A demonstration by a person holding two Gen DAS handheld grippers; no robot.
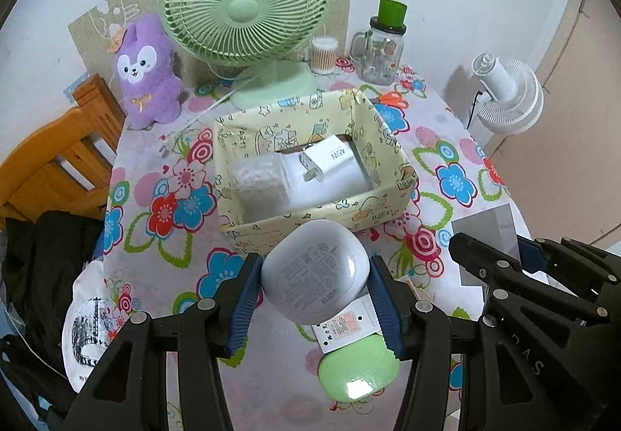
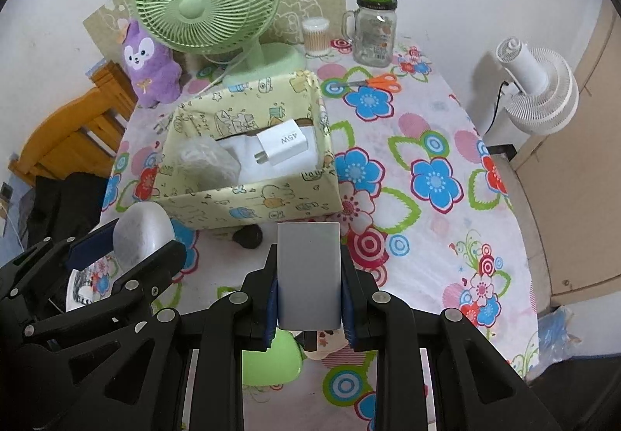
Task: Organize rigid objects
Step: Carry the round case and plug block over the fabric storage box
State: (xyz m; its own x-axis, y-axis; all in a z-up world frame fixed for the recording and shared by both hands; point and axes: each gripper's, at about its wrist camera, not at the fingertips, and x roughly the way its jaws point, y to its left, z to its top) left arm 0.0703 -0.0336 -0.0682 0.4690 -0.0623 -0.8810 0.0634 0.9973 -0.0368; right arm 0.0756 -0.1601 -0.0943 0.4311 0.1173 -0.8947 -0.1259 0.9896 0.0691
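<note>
My left gripper (image 1: 314, 283) is shut on a rounded pale lilac case (image 1: 310, 270) with printed text, held above the table in front of the yellow patterned box (image 1: 322, 209). My right gripper (image 2: 309, 299) is shut on a flat grey rectangular block (image 2: 309, 275), just short of the same box (image 2: 252, 204). Inside the box lie a white charger (image 1: 330, 159), a clear plastic bag (image 1: 258, 180) and white packaging. A green rounded object (image 1: 359, 372) and a tagged card (image 1: 345, 322) lie on the floral cloth below the left gripper. The right gripper (image 1: 524, 283) shows at the right of the left wrist view.
A green desk fan (image 1: 248, 11), purple plush toy (image 1: 149, 70), cotton-swab tub (image 1: 324, 54) and glass jar with a green lid (image 1: 382, 46) stand behind the box. Orange scissors (image 2: 374, 81) lie at the back right. A small black object (image 2: 248, 237) sits by the box front. A wooden chair (image 1: 58, 159) stands left.
</note>
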